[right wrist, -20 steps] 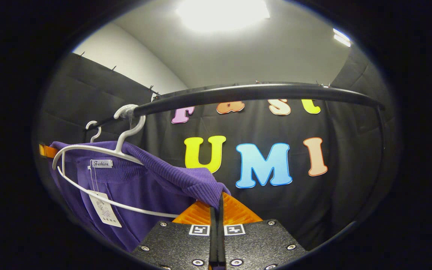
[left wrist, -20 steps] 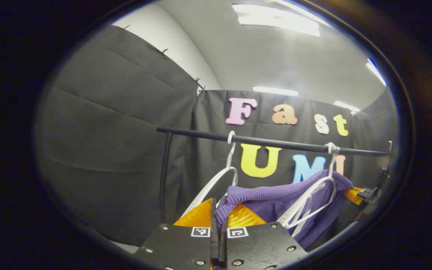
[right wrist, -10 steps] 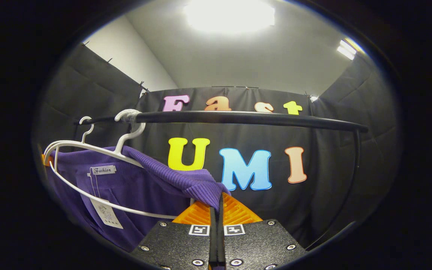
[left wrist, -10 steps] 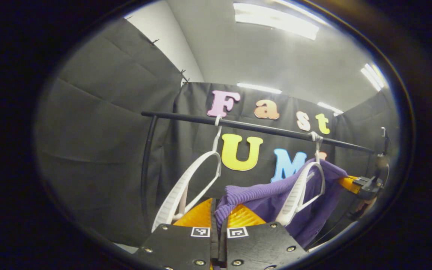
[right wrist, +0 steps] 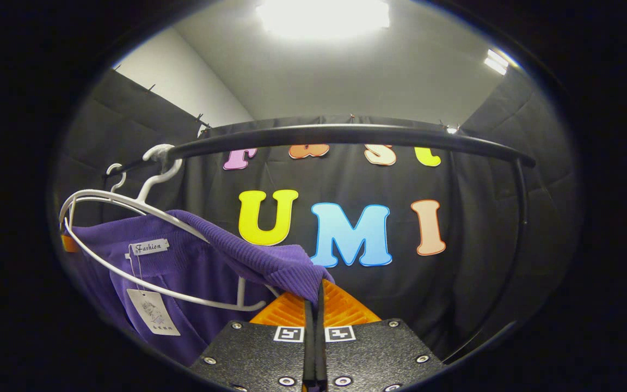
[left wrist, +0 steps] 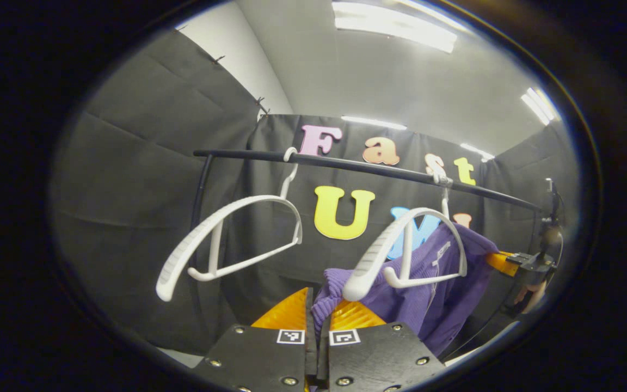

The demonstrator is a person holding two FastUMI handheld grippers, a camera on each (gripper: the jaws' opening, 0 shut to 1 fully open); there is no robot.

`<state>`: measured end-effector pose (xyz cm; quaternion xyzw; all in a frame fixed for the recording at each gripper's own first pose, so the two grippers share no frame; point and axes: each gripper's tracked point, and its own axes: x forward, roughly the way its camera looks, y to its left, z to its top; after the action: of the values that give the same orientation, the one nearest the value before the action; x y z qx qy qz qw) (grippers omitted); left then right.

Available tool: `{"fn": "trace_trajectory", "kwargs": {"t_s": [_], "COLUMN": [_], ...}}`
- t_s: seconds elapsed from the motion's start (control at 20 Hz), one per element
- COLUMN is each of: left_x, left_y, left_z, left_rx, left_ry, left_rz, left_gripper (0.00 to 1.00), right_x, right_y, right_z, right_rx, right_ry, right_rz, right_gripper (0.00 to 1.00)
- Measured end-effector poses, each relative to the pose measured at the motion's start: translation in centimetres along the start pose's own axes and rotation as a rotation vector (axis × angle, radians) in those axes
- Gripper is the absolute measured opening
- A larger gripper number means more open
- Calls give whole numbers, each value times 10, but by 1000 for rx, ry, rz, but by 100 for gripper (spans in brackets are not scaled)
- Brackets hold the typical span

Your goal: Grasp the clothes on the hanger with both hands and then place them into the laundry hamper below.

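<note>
Black cloth (left wrist: 145, 163) drapes the booth walls on all sides, creased and pinned along its top edge. Above the cloth a white wall (left wrist: 237, 60) meets a pale grey ceiling (left wrist: 379, 81). Long ceiling light panels (left wrist: 392, 24) glow overhead; one bright panel (right wrist: 321, 13) sits straight above in the right gripper view. A black clothes rail (right wrist: 346, 136) runs across in front of the back cloth, with a black upright post (right wrist: 520, 218) at its end.

Black rail (left wrist: 346, 163) spans booth; bare white hanger (left wrist: 226, 239) hooked on it; ceiling light (right wrist: 321, 13) lit.
</note>
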<state>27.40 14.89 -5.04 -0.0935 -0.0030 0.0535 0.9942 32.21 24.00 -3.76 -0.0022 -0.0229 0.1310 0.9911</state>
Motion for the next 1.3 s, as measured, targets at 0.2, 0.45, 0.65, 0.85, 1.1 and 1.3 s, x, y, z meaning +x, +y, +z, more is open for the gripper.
{"fn": "trace_trajectory", "kwargs": {"t_s": [0.2,0.45,0.65,0.85,1.1,1.3], "left_x": [5,5,10,13,27,45], "left_y": [-12,-33,-48,-66,-98,-122], "left_z": [-8,-16,-25,-36,-51,-63], "left_rx": [13,-34,-25,-56,-31,-17], "left_ry": [4,5,6,23,65,88], "left_rz": [43,92,132,149,105,61], "left_gripper": [1,0,1,1,1,1], "right_x": [5,23,26,25,16,15], "right_y": [-8,-27,-36,-46,-67,-89], "right_z": [-6,-20,-41,-61,-97,-120], "right_rx": [-16,2,35,58,55,80], "right_ry": [-7,4,31,66,133,191], "right_rz": [39,69,113,137,110,56], "right_gripper": [0,0,0,0,0,0]}}
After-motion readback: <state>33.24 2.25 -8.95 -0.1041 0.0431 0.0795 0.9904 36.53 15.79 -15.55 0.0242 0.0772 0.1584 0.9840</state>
